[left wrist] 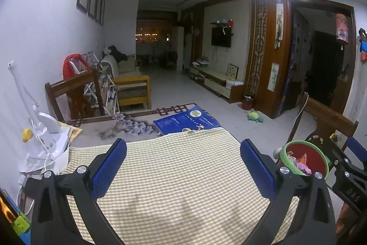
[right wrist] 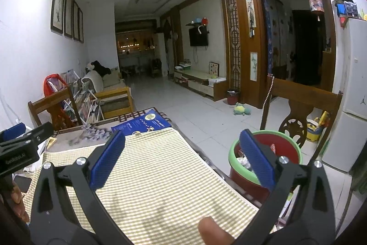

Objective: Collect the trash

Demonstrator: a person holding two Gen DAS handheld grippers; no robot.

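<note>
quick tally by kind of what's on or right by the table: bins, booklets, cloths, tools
bins: 1, the red bin with a green rim
blue booklets: 1
checked cloths: 1
tools: 2, left tool and right tool, both open and empty
total: 5

Checked cloth lies bare; bin and chair crowd its right edge.

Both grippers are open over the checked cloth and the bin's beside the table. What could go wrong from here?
1. The red bin with the green rim stands beyond the table edge, close to the right gripper; a sideways swing might knock it.
2. The white desk lamp's cord trails near the left gripper and might snag.
</note>
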